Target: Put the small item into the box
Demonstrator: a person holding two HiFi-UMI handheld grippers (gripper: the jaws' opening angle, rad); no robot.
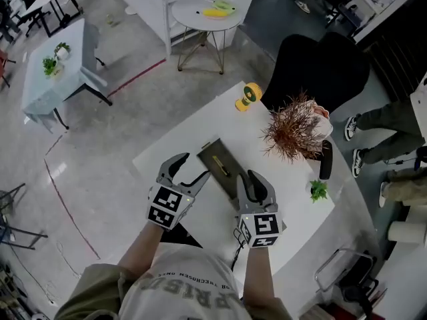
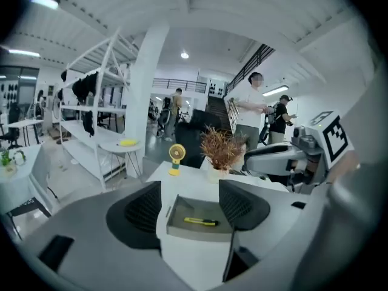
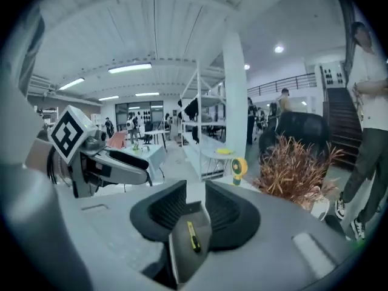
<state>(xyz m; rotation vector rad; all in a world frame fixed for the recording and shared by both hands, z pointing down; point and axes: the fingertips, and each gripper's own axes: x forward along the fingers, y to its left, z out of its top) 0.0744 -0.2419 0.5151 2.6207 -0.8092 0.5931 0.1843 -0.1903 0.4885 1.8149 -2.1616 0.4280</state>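
A shallow grey box (image 1: pixel 212 153) lies slantwise on the white table (image 1: pixel 200 229). The small item, a yellow and black utility knife (image 1: pixel 224 168), lies inside it. My right gripper (image 1: pixel 252 179) stands at the box's near right end. In the right gripper view the box (image 3: pixel 182 253) runs back between the narrow-set jaws (image 3: pixel 195 196), which close on its sides, and the knife (image 3: pixel 193 235) shows on its floor. My left gripper (image 1: pixel 193 167) is open at the box's left side. In the left gripper view the box (image 2: pixel 197 233) and knife (image 2: pixel 201 222) lie beyond the wide jaws (image 2: pixel 190 208).
A dried plant in a white pot (image 1: pixel 293 129) stands right of the box, and a yellow fan (image 1: pixel 248 97) at the far table edge. A small green plant (image 1: pixel 318 191) and a black object (image 1: pixel 325 160) sit at the right. A black chair (image 1: pixel 320 65) stands behind; people stand nearby.
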